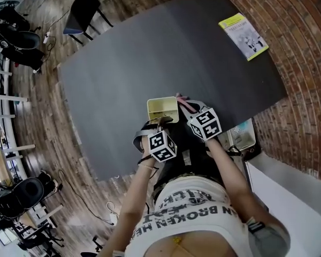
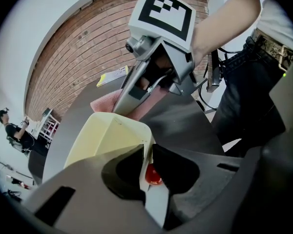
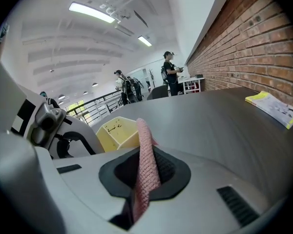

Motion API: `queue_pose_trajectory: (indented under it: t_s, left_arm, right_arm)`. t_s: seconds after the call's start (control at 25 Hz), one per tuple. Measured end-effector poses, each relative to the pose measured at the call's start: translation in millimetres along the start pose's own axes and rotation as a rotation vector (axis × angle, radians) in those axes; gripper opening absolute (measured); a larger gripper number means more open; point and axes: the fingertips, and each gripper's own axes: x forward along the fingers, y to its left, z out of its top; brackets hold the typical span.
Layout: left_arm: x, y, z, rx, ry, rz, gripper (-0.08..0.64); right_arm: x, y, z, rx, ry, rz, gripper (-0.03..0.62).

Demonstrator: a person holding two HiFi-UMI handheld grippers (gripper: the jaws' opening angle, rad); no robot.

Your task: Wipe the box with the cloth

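Setup looks done: left gripper [image 2: 147,173] jaws clamped on near wall of pale yellow box [image 1: 161,108], box at 6 o'clock on grey table [image 1: 123,63]. Right gripper [image 3: 140,191] pinches pink cloth [image 3: 146,140] at box's 2 o'clock. Contact unclear; wiping strokes likely all left.
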Motion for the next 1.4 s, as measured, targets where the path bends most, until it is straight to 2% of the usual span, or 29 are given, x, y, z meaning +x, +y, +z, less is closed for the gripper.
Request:
queue_pose_trajectory:
  t_s: [0.2,0.56,0.84,1.24,1.4]
  left_arm:
    - [-0.2,0.2,0.4,-0.010,0.007,-0.003,0.060]
    - [-1.3,1.6,-2.1,-0.011,0.007,-0.003,0.060]
    - [0.3,4.6,-0.7,-0.004,0.005,0.005,0.060]
    - [-0.3,3.9,-0.9,-0.003,0.001,0.005,0.060]
    - [-2.9,3.8,-2.3,-0.001,-0.002,0.009,0.060]
  right_arm:
    - [8.1,3.9,-3.7,-0.008,0.025,0.023,0.017]
    - [12.0,8.6,-3.3,-0.160,0.064,0.088,0.017]
    - [9.4,14.6,-14.3,-0.226,0.115,0.112,0.017]
    - [0.9,30.9,-38.1,-0.271,0.154,0.107,0.017]
    - [-5.2,42.5,-40.5,-0.286,0.165,0.136,0.017]
